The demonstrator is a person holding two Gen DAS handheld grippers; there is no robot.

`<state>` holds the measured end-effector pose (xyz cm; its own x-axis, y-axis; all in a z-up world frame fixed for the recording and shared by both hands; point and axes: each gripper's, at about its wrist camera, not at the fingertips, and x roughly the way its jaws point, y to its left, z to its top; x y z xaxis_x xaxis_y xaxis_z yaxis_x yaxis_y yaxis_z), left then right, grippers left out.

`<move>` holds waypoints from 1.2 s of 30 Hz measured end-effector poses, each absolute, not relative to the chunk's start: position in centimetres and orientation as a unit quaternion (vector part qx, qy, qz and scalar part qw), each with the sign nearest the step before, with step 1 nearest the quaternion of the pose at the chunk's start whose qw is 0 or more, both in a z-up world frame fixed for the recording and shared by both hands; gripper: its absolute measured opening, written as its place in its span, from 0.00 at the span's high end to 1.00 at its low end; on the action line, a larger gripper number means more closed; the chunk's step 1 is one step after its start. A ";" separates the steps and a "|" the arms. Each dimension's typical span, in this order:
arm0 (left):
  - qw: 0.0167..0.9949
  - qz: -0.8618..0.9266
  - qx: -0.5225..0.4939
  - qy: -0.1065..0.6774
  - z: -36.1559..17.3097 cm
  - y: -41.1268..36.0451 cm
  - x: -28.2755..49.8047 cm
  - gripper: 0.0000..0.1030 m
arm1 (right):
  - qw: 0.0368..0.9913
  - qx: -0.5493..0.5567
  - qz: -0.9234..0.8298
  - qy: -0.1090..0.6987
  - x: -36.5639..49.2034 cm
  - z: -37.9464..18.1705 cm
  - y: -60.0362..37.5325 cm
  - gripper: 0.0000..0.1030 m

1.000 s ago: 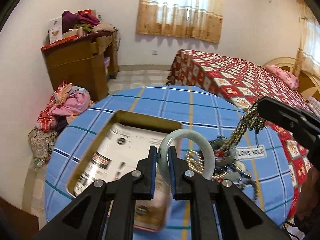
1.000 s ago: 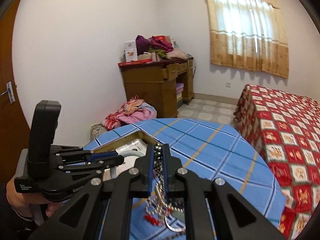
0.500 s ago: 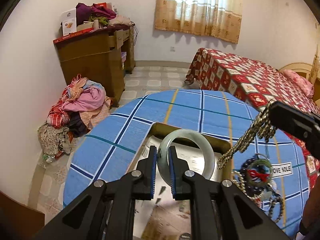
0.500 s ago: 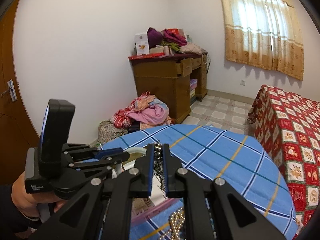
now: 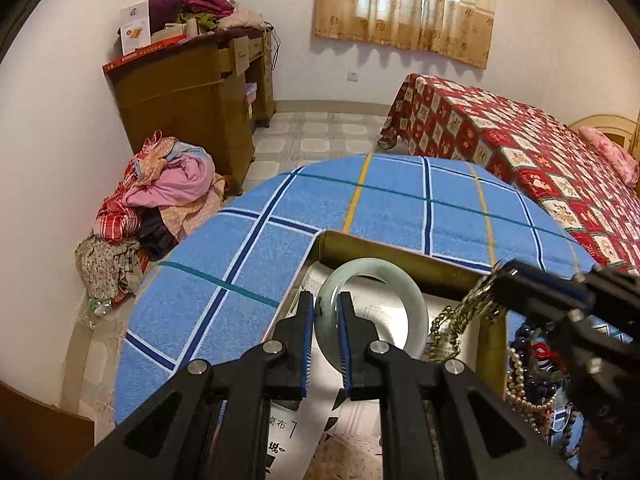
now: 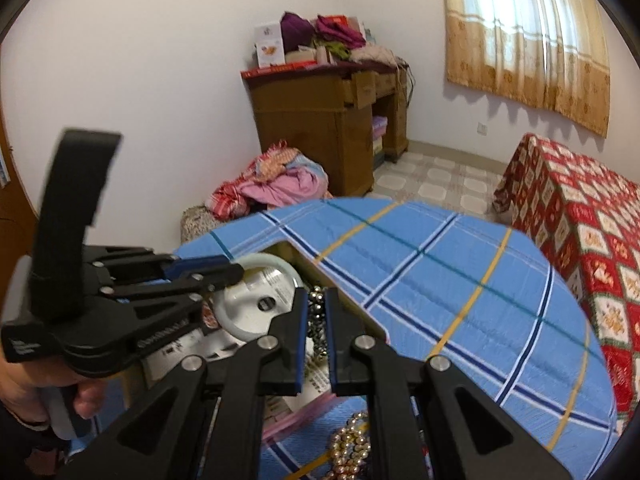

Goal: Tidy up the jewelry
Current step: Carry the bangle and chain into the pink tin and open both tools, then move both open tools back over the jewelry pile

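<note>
both loads have moved from beside the box (image 5: 404,258) to over it: the left gripper (image 5: 325,344) pinches the jade bangle (image 5: 374,312) above its paper lining, the right gripper (image 6: 316,336) pinches a bead chain (image 6: 318,320) hanging over its right wall, so release looks next

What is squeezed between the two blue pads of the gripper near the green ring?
In the right wrist view, a beaded chain sits pinched between the right gripper pads, hanging over the box.
</note>
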<state>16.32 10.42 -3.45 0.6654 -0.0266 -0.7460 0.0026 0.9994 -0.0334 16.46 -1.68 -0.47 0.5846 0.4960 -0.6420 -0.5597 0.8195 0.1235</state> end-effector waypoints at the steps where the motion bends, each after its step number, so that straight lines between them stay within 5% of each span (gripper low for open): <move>1: 0.912 -0.008 -0.014 0.410 -3.6 10.4 16.3 0.89 | 0.887 -0.048 0.295 0.352 16.6 -1.0 -1.6 0.90; 12: 0.914 -0.012 0.006 0.405 -3.2 9.9 15.9 0.87 | 0.890 -0.055 0.272 0.362 16.6 -2.4 -2.0 0.86; 14: 0.914 -0.003 0.007 0.407 -3.2 10.0 15.7 0.79 | 0.891 -0.054 0.274 0.359 16.4 -2.1 -2.0 0.75; 16: 0.915 0.006 0.004 0.403 -3.0 10.0 15.4 0.49 | 0.894 -0.054 0.275 0.350 15.9 -1.7 -2.1 0.58; 17: 0.918 0.011 0.005 0.396 -2.8 10.0 15.1 0.41 | 0.896 -0.054 0.271 0.346 15.7 -1.5 -2.1 0.46; 18: 0.922 0.016 0.006 0.387 -2.4 10.0 14.7 0.33 | 0.899 -0.055 0.269 0.342 15.4 -1.3 -2.3 0.45; 36: 0.940 -0.027 0.037 0.338 -1.8 1.9 6.6 0.33 | 0.913 -0.006 0.148 0.381 8.7 -3.1 -15.9 0.37</move>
<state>6.60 1.92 -1.77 0.7705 -0.0266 -0.6369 0.0762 0.9958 0.0507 8.72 -15.86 -3.06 0.6669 0.2644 -0.6967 -0.2743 0.9564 0.1004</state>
